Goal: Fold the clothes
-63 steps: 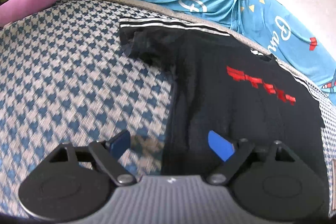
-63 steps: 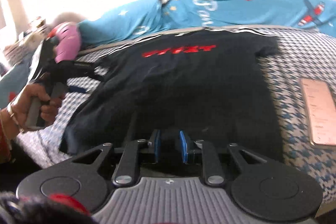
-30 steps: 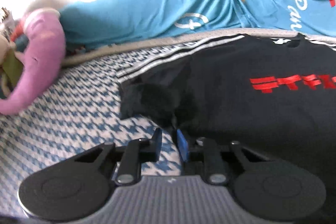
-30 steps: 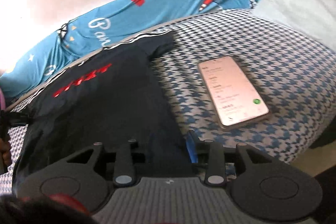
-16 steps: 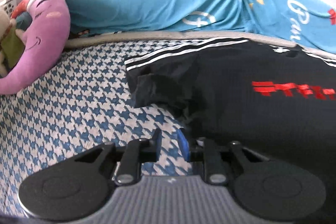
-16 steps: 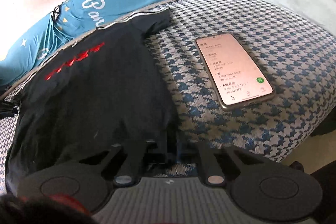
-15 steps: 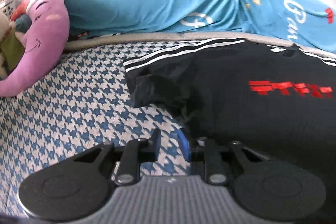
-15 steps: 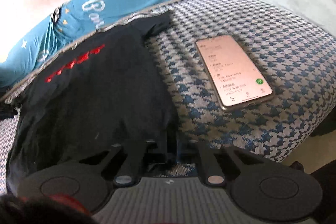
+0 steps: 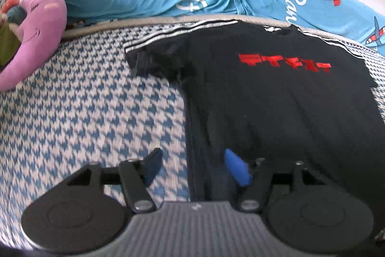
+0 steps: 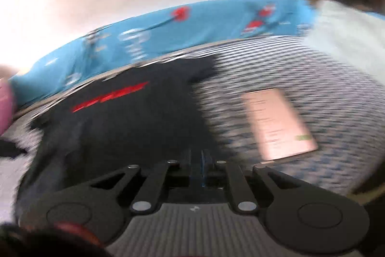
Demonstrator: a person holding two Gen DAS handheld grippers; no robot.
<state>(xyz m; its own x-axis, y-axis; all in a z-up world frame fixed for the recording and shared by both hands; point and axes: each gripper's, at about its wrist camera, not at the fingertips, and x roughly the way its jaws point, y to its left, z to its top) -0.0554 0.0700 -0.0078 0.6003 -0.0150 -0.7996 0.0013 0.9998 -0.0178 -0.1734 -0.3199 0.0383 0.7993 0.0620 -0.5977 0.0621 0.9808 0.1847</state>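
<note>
The black T-shirt with red print (image 9: 276,98) lies flat on the blue-white houndstooth bed (image 9: 84,112). The left tool (image 9: 192,168) is spread apart over its hem; the right tool (image 10: 196,166) is pressed together on the shirt's edge.

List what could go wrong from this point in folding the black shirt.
1. The left gripper is open astride the black shirt side edge; closing there may catch the houndstooth cover too.
2. The left sleeve lies crumpled, so a fold now would probably trap the wrinkles.
3. The phone lies close beside the shirt; the right gripper, shut at the hem, might drag fabric over it.
</note>
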